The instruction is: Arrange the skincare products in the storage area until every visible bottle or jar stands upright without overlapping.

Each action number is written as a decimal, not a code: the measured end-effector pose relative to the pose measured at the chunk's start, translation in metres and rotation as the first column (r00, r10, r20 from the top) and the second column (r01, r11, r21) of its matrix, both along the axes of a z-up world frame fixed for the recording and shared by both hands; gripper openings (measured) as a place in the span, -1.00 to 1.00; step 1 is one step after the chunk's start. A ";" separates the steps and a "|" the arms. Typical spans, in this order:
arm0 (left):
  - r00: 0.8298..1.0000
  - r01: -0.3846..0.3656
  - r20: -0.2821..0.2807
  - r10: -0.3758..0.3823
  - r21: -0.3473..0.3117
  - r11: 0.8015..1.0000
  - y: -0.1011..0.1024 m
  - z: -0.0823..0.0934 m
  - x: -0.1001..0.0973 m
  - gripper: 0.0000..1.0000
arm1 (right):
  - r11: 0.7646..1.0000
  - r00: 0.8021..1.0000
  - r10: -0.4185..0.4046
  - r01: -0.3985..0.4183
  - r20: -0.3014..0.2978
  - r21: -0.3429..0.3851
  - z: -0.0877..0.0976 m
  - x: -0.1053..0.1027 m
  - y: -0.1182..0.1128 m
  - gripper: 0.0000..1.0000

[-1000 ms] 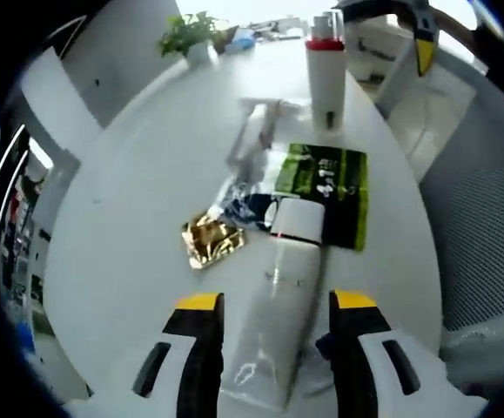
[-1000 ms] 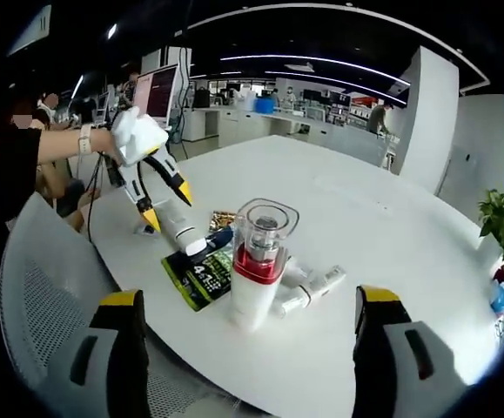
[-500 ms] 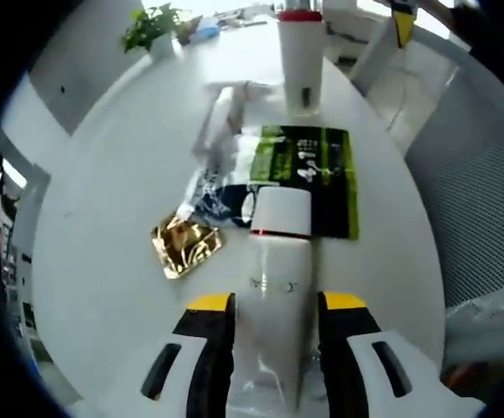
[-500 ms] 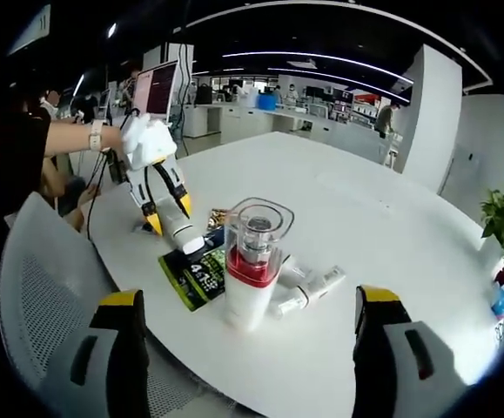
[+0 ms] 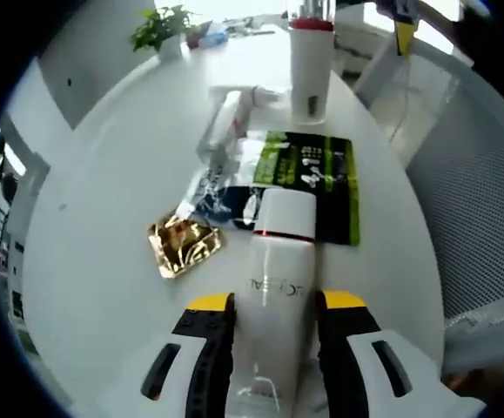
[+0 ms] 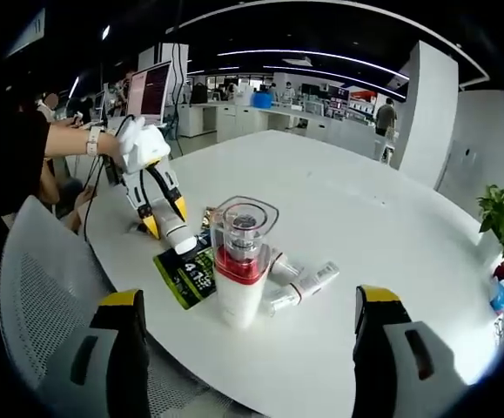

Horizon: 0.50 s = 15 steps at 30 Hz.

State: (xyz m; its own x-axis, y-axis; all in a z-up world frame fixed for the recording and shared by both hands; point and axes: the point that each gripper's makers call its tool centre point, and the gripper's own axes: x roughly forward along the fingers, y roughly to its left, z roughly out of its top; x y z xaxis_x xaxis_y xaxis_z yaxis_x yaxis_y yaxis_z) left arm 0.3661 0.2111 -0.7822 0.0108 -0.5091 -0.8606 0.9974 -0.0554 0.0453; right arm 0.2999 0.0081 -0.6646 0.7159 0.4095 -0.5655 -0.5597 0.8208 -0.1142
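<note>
A white bottle [image 5: 275, 266] with a white cap and a red ring lies lengthwise between my left gripper's [image 5: 276, 302] jaws, which are shut on its body. Its cap points at a green packet [image 5: 314, 178]. In the right gripper view the left gripper [image 6: 163, 218] holds that bottle [image 6: 176, 236] tilted, cap end low by the green packet [image 6: 184, 275]. A taller white bottle [image 6: 237, 274] with a red band and a clear cap stands upright, also seen far off [image 5: 311, 65]. Two small tubes [image 6: 299, 285] lie beside it. My right gripper [image 6: 250, 300] is open wide, well short of the upright bottle.
A gold sachet [image 5: 184, 245] and a dark sachet [image 5: 224, 196] lie left of the green packet on the round white table [image 5: 121, 174]. A mesh chair [image 5: 482, 200] stands at the table's edge. A potted plant [image 6: 500, 218] sits far across. A person's arm [image 6: 69, 139] holds the left gripper.
The left gripper came down over the lying white bottle and its jaws closed on it. The right gripper stays open; its view has shifted slightly.
</note>
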 end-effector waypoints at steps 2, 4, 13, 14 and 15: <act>1.000 -0.003 -0.011 0.003 -0.016 1.000 -0.003 0.000 -0.004 -0.34 | 1.000 1.000 -0.004 0.004 0.002 -0.004 0.001 0.000 -0.003 0.99; 0.999 -0.039 -0.036 0.038 -0.025 0.999 -0.005 -0.001 -0.006 -0.35 | 1.000 1.000 -0.008 0.008 0.004 -0.008 0.002 0.001 -0.005 0.99; 0.999 -0.040 -0.003 0.040 -0.037 0.999 -0.007 -0.001 -0.004 -0.46 | 1.000 0.999 0.013 -0.013 0.030 -0.006 0.009 -0.004 -0.004 0.99; 0.999 -0.048 0.001 0.048 -0.037 0.998 -0.007 0.000 -0.004 -0.47 | 0.999 0.996 0.048 -0.047 0.070 -0.002 0.014 -0.003 0.002 0.99; 0.999 -0.049 0.013 0.050 -0.037 0.998 -0.007 0.000 -0.004 -0.48 | 0.999 0.996 0.047 -0.047 0.071 -0.003 0.014 -0.004 0.003 0.99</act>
State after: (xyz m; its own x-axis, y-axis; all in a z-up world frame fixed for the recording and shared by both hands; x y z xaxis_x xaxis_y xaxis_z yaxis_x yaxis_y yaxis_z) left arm 0.3624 0.2039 -0.7823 0.0487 -0.5388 -0.8410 0.9982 -0.0041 0.0604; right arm 0.2960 0.0112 -0.6503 0.7342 0.4430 -0.5145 -0.5880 0.7937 -0.1557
